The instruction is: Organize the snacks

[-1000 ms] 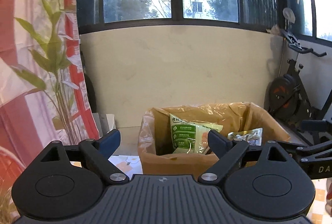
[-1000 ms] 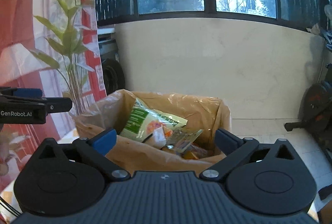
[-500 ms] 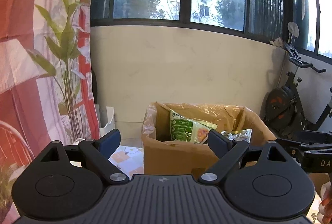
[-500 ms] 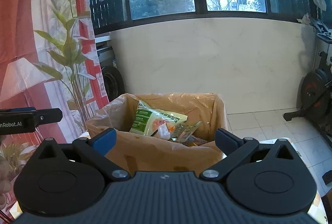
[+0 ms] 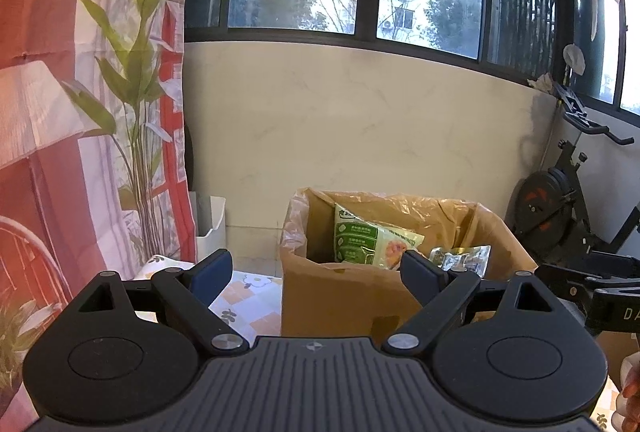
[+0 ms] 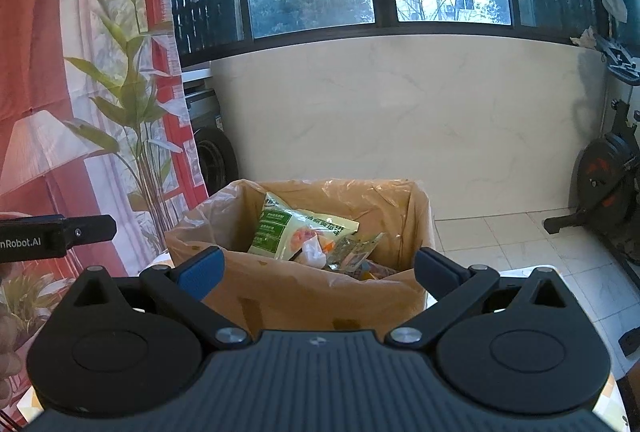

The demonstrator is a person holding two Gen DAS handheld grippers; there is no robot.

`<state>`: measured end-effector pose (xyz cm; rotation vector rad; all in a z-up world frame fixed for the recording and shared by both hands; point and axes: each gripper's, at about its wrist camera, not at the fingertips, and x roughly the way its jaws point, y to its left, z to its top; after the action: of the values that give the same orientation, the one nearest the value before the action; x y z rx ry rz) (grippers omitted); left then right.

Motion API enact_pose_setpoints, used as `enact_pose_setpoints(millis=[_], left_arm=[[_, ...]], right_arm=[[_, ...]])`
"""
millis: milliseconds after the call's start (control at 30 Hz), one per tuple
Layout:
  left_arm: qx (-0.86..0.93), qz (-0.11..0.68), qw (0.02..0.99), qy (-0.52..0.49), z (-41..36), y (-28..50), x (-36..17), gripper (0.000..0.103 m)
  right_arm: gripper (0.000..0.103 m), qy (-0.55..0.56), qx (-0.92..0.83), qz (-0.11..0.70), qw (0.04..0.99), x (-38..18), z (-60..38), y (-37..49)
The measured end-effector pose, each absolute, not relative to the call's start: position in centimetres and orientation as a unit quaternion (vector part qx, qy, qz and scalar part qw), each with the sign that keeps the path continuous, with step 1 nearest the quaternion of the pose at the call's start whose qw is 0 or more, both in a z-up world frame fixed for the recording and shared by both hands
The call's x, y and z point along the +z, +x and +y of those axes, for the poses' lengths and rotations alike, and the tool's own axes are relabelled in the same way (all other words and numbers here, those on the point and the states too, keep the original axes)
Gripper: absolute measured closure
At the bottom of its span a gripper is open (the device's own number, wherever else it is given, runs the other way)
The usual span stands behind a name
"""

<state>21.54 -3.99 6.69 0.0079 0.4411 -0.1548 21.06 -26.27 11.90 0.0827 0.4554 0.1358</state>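
Note:
A cardboard box (image 5: 340,296) lined with clear plastic stands on the patterned table ahead; it also shows in the right wrist view (image 6: 304,296). Inside it, a green snack bag (image 5: 360,242) leans upright beside a silvery packet (image 5: 460,259); in the right wrist view the green bag (image 6: 280,232) lies among several other packets (image 6: 356,248). My left gripper (image 5: 316,270) is open and empty, in front of the box. My right gripper (image 6: 316,268) is open and empty, also in front of the box. The other gripper shows at each view's edge.
A floral tablecloth (image 5: 244,292) covers the table. A red curtain printed with plants (image 5: 80,112) hangs at the left. A white bin (image 5: 210,228) stands by the wall. An exercise bike (image 5: 560,200) stands at the right. A pale wall with windows (image 6: 400,120) lies behind.
Both grippers have drawn back and up from the box, so it looks smaller and lower. Both stay open and empty.

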Motion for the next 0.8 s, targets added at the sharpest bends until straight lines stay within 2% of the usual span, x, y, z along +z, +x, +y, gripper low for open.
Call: enact_pose_setpoints(millis=[800], left_arm=[[-0.079, 0.215, 0.973, 0.006, -4.33, 20.96, 6.93, 0.011]], right_arm=[[0.000, 0.043, 0.073, 0.225, 0.971, 11.93, -26.11, 20.68]])
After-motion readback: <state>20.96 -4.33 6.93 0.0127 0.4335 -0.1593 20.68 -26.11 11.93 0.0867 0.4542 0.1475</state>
